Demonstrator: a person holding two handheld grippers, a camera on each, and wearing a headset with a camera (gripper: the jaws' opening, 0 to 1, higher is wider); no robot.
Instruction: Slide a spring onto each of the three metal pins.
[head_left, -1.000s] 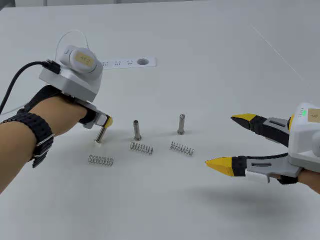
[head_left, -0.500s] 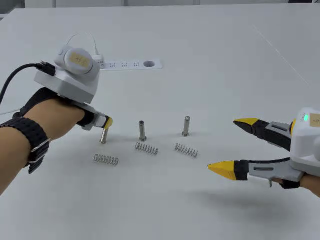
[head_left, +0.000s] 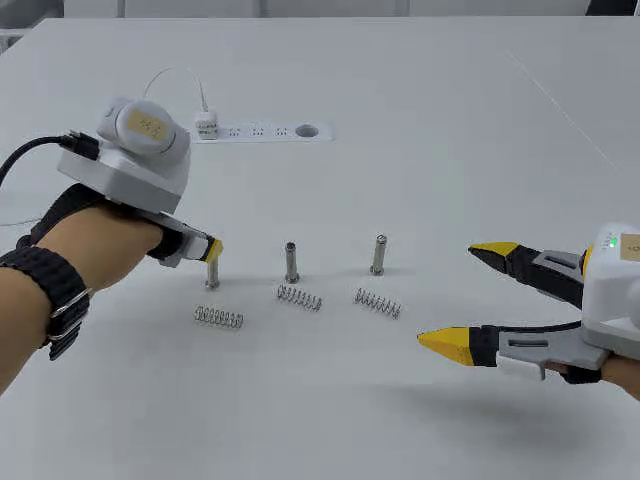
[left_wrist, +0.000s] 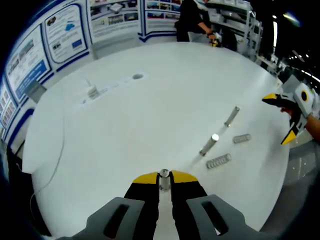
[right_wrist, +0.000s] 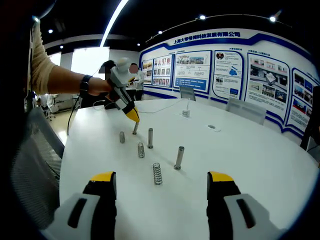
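On the matte white workbench (head_left: 420, 110), the left gripper (head_left: 212, 252) is clamped on the first pin (head_left: 212, 276), a smooth steel cylinder. A coiled wire spring (head_left: 218, 317) lies near its tips. Rightward, the middle pin (head_left: 291, 262) and far pin (head_left: 379, 254) stand bare between the grippers. The right gripper (head_left: 465, 294) gapes empty. No spring is threaded; next it probably must pinch a coil.

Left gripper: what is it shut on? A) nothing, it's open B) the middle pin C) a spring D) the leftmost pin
D: the left gripper has the head of the leftmost pin clamped between its yellow tips, as the left gripper view shows.
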